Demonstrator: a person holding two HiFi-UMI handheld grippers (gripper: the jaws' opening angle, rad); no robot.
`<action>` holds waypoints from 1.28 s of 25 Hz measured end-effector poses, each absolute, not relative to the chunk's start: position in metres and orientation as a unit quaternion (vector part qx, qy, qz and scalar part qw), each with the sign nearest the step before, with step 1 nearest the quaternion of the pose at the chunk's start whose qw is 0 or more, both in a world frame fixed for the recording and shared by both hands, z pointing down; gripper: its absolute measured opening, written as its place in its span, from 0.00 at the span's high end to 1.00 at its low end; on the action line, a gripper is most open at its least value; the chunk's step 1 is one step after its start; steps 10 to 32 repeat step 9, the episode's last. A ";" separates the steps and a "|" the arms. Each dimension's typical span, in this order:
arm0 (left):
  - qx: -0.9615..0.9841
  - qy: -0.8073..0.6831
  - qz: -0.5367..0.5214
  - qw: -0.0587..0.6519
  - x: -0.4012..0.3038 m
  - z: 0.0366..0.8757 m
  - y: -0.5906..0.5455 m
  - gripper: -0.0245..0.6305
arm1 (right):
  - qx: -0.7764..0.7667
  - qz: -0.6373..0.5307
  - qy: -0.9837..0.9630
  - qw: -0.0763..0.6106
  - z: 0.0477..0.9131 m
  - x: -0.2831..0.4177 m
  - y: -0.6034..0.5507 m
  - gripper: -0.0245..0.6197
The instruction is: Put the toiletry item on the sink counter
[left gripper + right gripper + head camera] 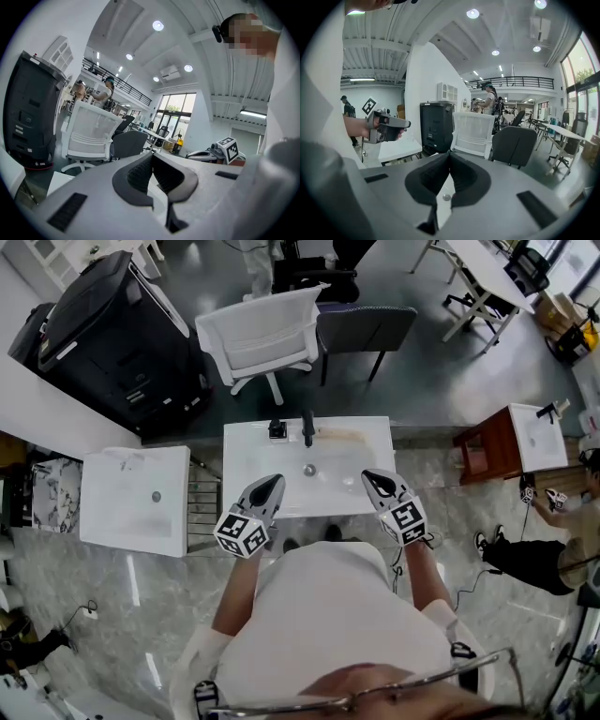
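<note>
The white sink counter (253, 491) lies just ahead of me, with a black faucet (307, 427) at its back edge and a drain (309, 470) in the basin. A small dark item (277, 429) stands on the counter left of the faucet. My left gripper (275, 481) hovers over the basin's left front, its pads meeting with nothing between them (151, 157). My right gripper (368, 476) hangs over the right front, shut and empty (449, 154). Each gripper appears in the other's view: the right gripper (220, 152) and the left gripper (386, 126).
A second white sink unit (131, 498) stands to the left, with a black cabinet (112, 334) behind it. A white chair (262, 338) and a grey chair (366, 329) stand beyond the counter. A reddish wooden unit (483, 451) and a crouching person (534, 559) are to the right.
</note>
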State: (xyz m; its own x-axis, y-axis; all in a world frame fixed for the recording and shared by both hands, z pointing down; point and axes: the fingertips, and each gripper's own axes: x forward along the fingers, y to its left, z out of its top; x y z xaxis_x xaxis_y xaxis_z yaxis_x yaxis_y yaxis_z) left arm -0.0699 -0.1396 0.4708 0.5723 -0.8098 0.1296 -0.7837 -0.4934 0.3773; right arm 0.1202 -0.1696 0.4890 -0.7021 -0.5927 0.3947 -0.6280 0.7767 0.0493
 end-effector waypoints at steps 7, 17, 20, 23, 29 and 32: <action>0.860 -0.466 -0.032 0.204 -0.068 0.474 -0.140 0.96 | 0.324 0.045 -0.925 0.193 0.490 0.120 -0.171 0.95; 0.858 -0.468 -0.034 0.209 -0.068 0.476 -0.140 0.96 | 0.321 0.045 -0.926 0.194 0.491 0.119 -0.171 0.95; 0.858 -0.468 -0.034 0.209 -0.068 0.476 -0.140 0.96 | 0.321 0.045 -0.926 0.194 0.491 0.119 -0.171 0.95; 0.858 -0.468 -0.034 0.209 -0.068 0.476 -0.140 0.96 | 0.321 0.045 -0.926 0.194 0.491 0.119 -0.171 0.95; 0.858 -0.468 -0.034 0.209 -0.068 0.476 -0.140 0.96 | 0.321 0.045 -0.926 0.194 0.491 0.119 -0.171 0.95; 0.858 -0.468 -0.034 0.209 -0.068 0.476 -0.140 0.96 | 0.321 0.045 -0.926 0.194 0.491 0.119 -0.171 0.95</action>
